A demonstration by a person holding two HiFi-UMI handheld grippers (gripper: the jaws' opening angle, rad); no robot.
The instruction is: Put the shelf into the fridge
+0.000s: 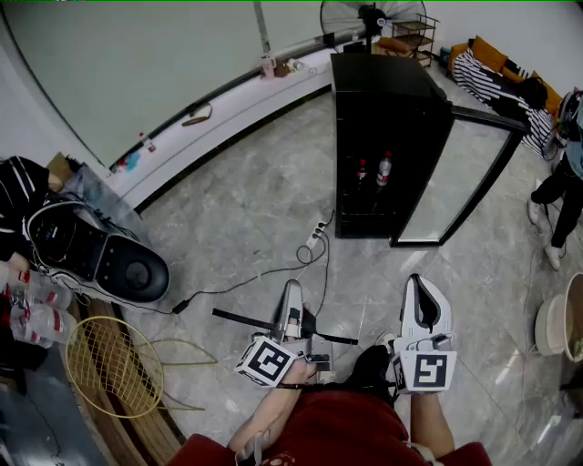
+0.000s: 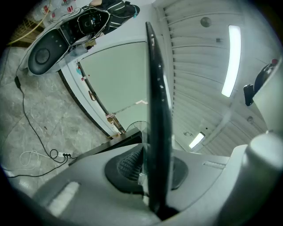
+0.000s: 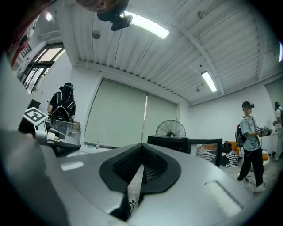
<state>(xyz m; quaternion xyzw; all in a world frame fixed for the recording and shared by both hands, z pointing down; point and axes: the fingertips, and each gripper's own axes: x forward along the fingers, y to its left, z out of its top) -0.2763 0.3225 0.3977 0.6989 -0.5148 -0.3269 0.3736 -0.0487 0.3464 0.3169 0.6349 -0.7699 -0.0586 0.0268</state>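
The shelf [image 1: 241, 319] is a thin pane with dark edges, seen edge-on as a black strip low over the floor in front of me. My left gripper [image 1: 291, 291] is shut on it. In the left gripper view the shelf [image 2: 157, 101] rises as a dark upright band out of the closed left gripper [image 2: 152, 176]. My right gripper [image 1: 417, 284] hangs to the right of the shelf, shut, with nothing in it; the right gripper view shows the right gripper [image 3: 140, 170] with its pads together. The black fridge [image 1: 383, 100] stands ahead with its glass door [image 1: 460, 182] swung open and two bottles [image 1: 373, 170] inside.
A power strip and cable [image 1: 316, 238] lie on the marble floor between me and the fridge. A scooter [image 1: 100, 259] and a yellow wire basket [image 1: 109, 364] are at the left. A person [image 1: 557, 187] stands at the right, near a pale bucket [image 1: 554, 323]. A fan [image 1: 360, 16] stands behind the fridge.
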